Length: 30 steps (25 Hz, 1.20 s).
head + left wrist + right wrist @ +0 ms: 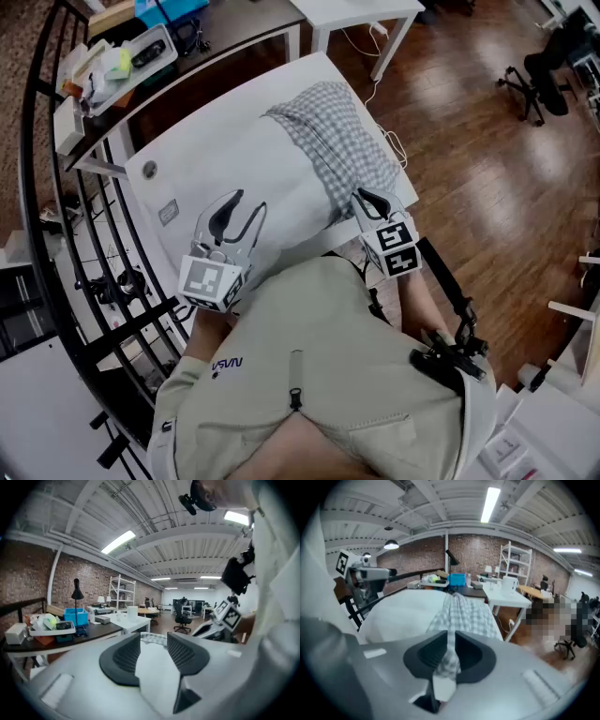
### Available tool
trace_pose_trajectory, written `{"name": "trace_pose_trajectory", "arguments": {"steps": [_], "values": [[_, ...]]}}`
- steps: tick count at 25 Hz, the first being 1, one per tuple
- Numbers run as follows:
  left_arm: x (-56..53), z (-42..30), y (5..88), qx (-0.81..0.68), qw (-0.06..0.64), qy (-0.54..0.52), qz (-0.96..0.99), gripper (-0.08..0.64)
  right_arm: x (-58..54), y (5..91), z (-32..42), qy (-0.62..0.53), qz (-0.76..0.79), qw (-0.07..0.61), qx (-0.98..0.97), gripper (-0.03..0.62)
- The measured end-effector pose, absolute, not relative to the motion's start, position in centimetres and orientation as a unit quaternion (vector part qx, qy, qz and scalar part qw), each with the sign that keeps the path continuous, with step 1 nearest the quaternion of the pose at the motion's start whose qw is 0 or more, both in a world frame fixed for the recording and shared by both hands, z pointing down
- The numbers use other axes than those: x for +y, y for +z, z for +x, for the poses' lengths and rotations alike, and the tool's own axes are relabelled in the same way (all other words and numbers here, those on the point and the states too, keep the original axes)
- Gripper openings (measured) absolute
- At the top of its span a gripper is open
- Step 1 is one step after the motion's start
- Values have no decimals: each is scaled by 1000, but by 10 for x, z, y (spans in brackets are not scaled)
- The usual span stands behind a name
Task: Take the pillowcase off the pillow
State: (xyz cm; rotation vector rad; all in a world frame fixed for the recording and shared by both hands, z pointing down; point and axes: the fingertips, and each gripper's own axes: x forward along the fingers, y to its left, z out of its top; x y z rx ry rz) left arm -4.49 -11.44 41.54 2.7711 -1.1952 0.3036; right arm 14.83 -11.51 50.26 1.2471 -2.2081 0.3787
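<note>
A white pillow [234, 150] lies on a white table [150, 192] in front of me. A grey-and-white checked pillowcase [337, 141] covers its right part. My left gripper [234, 208] hovers over the pillow's bare near end. Its jaws stand apart in the left gripper view [153, 641], and only white pillow surface shows in the gap, with nothing pinched. My right gripper [366, 199] is at the pillowcase's near edge. In the right gripper view [450, 641] a strip of the checked pillowcase [464, 613] runs into the narrow gap between the pads and is pinched there. The pillow [398, 609] lies to its left.
A black metal railing [56, 234] curves round the table's left side. Beyond it a dark desk carries a white tray of small items [122, 61]. A second white table [361, 14] stands at the back. An office chair [539, 80] is on the wooden floor [469, 187] to the right.
</note>
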Motion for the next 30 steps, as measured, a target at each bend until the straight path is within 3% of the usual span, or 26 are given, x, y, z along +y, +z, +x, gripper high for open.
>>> {"name": "trace_pose_trajectory", "arguments": {"steps": [2,6,10,13,16,19,22,24,25,30], "values": [[-156,-52,423,-428,39,120,895,191,-139,476,142,115,468,247,-841,54],[-229,-59,462,-458,53,189,867,280,-196,450,116,80,456,220,-859,54],[-248,-48,533,-427,130,292,846,313,-240,441,86,55,421,238,-874,97],[-223,-29,556,-380,170,320,851,169,-269,444,67,43,407,252,-877,116],[-181,-12,551,-341,151,317,872,52,-281,464,36,40,383,292,-875,158],[-156,-1,539,-320,136,288,892,32,-303,507,20,31,362,374,-853,187],[-138,-5,520,-324,136,245,904,28,-311,533,16,16,341,433,-834,175],[-128,-11,503,-327,136,216,910,28,-312,526,15,-9,346,443,-827,61],[-122,-14,493,-326,135,200,914,26,-316,518,17,-27,357,444,-822,43],[-91,-32,443,-330,129,134,926,27,-351,465,57,-60,465,401,-787,36]]}}
